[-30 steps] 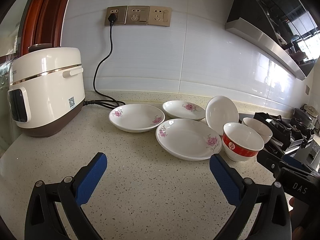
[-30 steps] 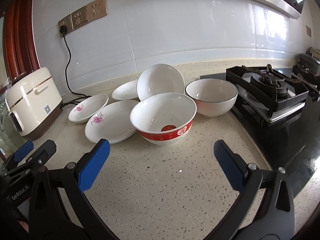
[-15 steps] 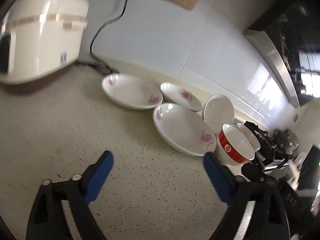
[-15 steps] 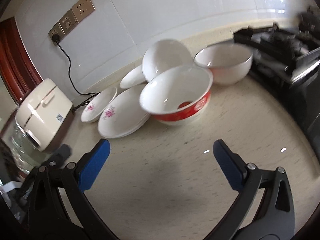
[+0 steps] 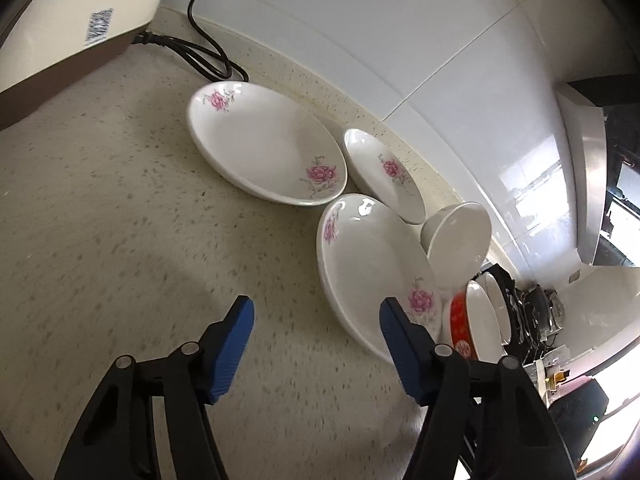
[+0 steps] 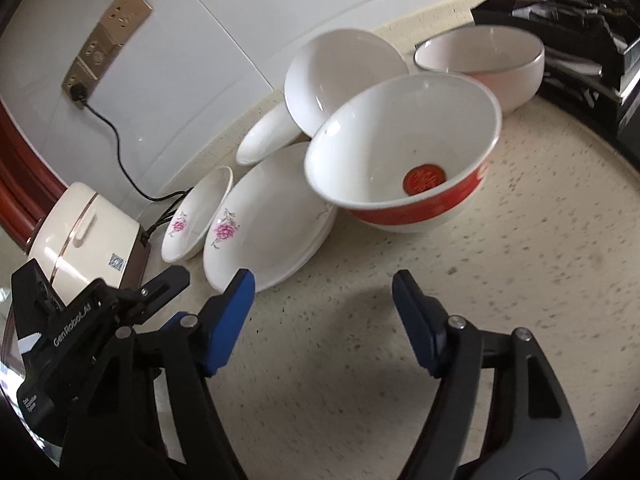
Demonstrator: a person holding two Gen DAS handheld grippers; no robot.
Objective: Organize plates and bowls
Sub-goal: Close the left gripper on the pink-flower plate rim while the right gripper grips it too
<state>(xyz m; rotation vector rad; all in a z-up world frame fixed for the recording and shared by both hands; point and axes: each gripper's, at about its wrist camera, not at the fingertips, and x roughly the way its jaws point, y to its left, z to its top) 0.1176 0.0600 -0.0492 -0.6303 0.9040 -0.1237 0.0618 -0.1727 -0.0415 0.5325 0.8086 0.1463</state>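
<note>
Both tongs, the left tongs [image 5: 316,314] and the right tongs [image 6: 324,290], stood apart with nothing between the blue pads, having just been closing, and hung over the speckled bench [image 6: 400,340]. Just beyond the right tongs sat the red-banded bowl [image 6: 404,152], touching the large flowered plate [image 6: 268,216] beside it. Farther back lay a second flowered plate [image 5: 264,142], a small flowered dish [image 5: 382,174], a plain white bowl [image 6: 344,70] leaning on its side and a grey-rimmed bowl [image 6: 484,64] by the stove [image 6: 568,24].
</note>
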